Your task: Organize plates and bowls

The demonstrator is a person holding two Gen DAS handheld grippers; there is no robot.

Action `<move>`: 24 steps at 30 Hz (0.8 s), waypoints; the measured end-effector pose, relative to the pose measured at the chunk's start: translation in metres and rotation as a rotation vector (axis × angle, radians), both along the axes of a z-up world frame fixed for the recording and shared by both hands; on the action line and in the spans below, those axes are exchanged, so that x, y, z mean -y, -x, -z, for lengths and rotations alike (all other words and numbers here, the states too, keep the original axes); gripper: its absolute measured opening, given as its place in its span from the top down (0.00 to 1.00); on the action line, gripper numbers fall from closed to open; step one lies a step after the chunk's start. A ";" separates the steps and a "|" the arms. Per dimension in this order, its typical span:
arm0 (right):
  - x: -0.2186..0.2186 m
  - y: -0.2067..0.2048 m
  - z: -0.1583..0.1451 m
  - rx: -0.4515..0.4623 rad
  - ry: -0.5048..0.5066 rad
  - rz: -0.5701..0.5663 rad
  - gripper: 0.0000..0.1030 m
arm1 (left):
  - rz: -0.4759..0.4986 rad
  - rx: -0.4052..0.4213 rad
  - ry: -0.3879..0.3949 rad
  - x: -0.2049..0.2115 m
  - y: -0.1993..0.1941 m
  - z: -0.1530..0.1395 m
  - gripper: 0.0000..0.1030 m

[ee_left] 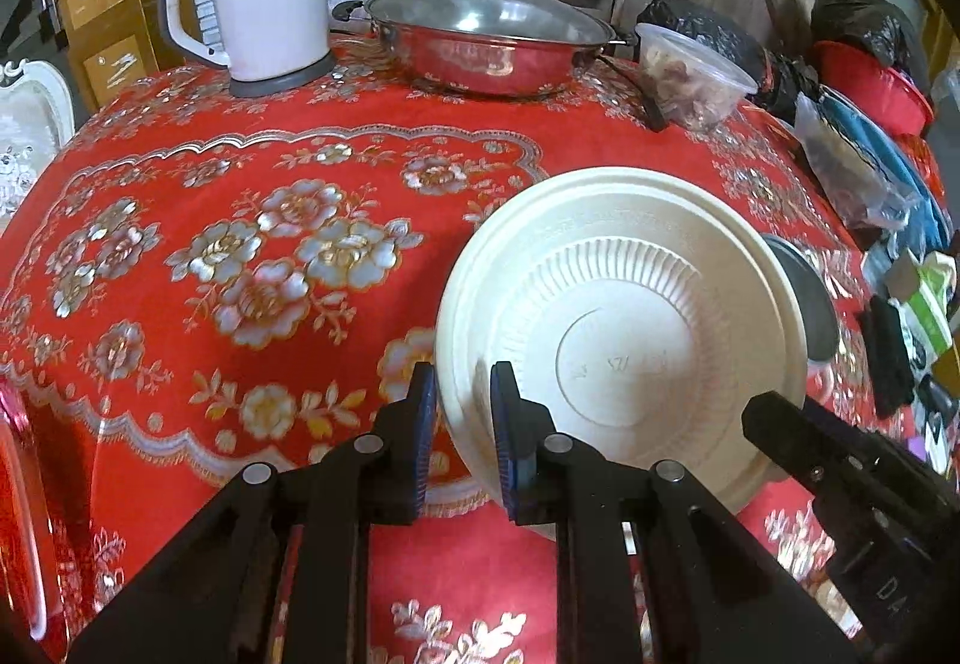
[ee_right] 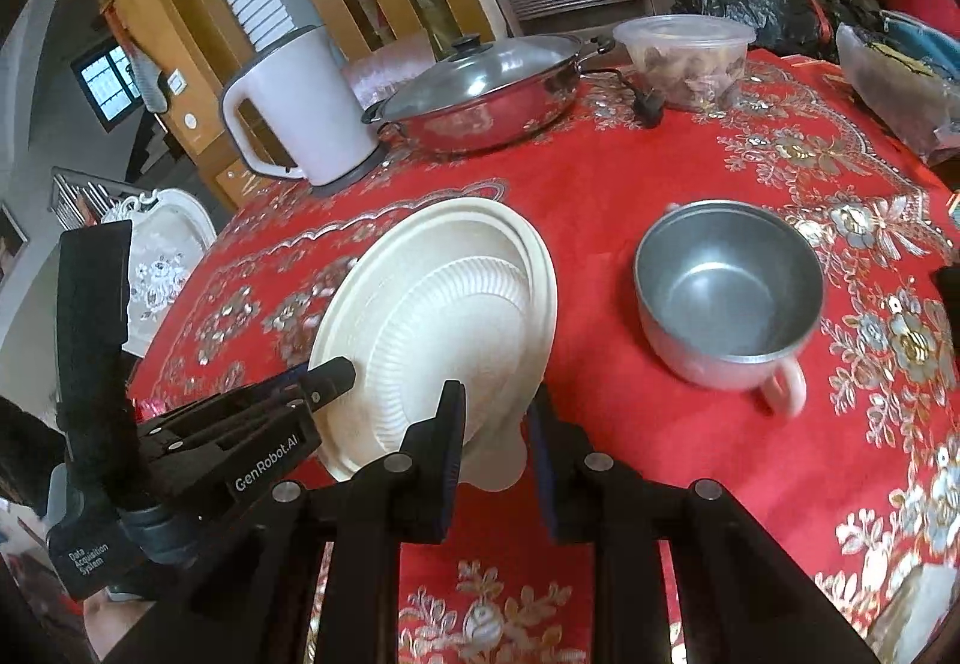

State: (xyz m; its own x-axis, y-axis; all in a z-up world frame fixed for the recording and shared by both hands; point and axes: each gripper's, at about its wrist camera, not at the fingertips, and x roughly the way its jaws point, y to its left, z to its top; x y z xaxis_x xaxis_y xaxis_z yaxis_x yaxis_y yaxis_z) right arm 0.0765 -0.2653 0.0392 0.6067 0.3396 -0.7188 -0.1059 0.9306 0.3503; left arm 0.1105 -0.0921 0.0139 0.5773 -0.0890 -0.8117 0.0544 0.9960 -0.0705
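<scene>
While the cream ribbed disposable plate (ee_left: pixel 624 340) stands tilted on its edge above the red floral tablecloth (ee_left: pixel 240 244), I have both grippers on its rim. My left gripper (ee_left: pixel 462 424) has its blue-padded fingers narrowed around the plate's lower left rim, one pad on each face, so it grips the plate. In the left wrist view the ribbed underside of the plate faces me, and the black tip of my right gripper (ee_left: pixel 774 424) reaches the rim at the lower right.

From the right wrist view the plate (ee_right: pixel 444 316) leans with its underside toward me. My right gripper (ee_right: pixel 495 424) straddles the plate's lower edge, the left finger lying against the ribbed face; the other finger is on the far side with a small gap showing, so I cannot tell whether it truly pinches. The left gripper (ee_right: pixel 327 376) touches the rim from the left.

Just right of the plate a steel bowl with a pale handle (ee_right: pixel 726 292) sits upright on the cloth, apart from the plate. At the far side of the table stand a white electric kettle (ee_right: pixel 300 106), a lidded steel pan (ee_right: pixel 480 94) and a clear plastic tub of food (ee_right: pixel 684 58)
</scene>
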 end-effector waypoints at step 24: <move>-0.013 0.058 0.011 0.015 0.000 -0.009 0.75 | 0.008 0.087 -0.077 -0.004 0.062 0.004 0.85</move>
